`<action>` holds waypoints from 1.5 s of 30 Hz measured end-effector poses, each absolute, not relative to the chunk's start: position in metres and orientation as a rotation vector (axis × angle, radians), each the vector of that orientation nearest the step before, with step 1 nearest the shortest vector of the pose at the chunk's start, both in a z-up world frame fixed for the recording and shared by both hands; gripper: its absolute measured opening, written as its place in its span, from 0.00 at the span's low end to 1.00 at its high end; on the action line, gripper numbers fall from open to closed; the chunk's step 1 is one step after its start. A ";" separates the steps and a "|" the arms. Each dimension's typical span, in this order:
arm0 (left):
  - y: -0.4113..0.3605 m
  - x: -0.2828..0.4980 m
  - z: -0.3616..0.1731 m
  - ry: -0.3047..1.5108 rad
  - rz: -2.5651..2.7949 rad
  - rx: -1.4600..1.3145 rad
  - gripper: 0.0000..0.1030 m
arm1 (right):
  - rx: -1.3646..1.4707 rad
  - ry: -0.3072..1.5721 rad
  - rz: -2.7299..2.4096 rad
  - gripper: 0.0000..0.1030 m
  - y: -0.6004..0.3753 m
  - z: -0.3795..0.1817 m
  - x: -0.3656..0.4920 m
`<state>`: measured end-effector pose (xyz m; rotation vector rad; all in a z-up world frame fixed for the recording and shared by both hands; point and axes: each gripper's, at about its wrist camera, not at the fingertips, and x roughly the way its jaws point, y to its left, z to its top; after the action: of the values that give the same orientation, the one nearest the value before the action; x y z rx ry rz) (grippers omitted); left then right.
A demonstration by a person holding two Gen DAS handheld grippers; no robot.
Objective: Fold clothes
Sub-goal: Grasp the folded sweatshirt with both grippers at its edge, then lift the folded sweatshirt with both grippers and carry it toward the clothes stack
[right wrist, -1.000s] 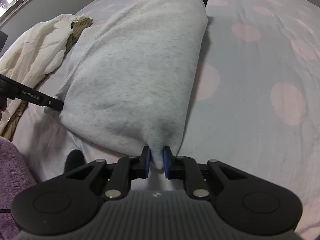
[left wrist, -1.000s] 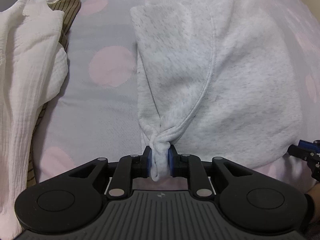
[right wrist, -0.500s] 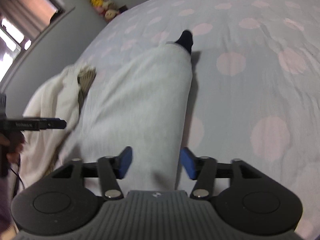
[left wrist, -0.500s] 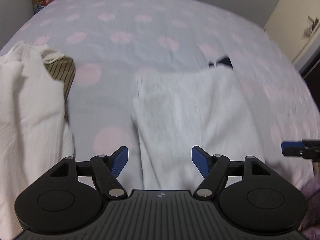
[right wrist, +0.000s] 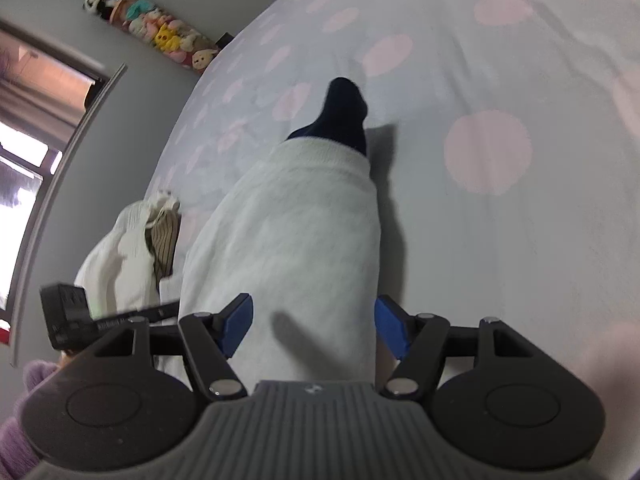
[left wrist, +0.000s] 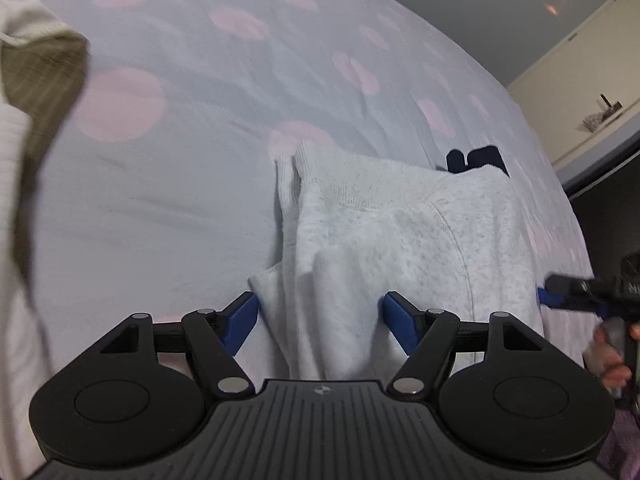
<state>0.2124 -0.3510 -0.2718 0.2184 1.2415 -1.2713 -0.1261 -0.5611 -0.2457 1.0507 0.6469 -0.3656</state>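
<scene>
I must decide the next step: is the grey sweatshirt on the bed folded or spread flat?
Folded. The grey sweatshirt lies in doubled layers on the bed, one ribbed hem on top; a dark piece sticks out behind.

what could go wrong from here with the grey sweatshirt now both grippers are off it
1. The sweatshirt lies bunched near the left gripper, so the fold may set uneven.
2. A dark garment pokes out at its far end and could get dragged along in the next fold.
3. The right gripper, jaws opening over the cloth, could snag it while moving.
</scene>
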 end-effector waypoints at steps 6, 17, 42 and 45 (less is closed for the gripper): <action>-0.369 0.220 -0.276 1.282 -1.335 0.255 0.65 | 1.071 0.674 -0.315 0.68 -0.585 -0.269 -0.100; -0.384 0.205 -0.277 1.256 -1.378 0.242 0.35 | 1.081 0.690 -0.261 0.53 -0.591 -0.292 -0.075; -0.332 0.054 -0.080 0.725 -1.493 0.267 0.20 | 0.762 0.315 -0.288 0.29 -0.513 -0.124 -0.218; -0.339 0.019 -0.052 0.655 -1.567 0.265 0.20 | 0.711 0.265 -0.323 0.29 -0.512 -0.094 -0.262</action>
<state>0.0192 -0.3392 -0.0520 0.2648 0.6553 -1.5671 -0.2623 -0.5115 -0.0935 0.7107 0.2652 -0.3235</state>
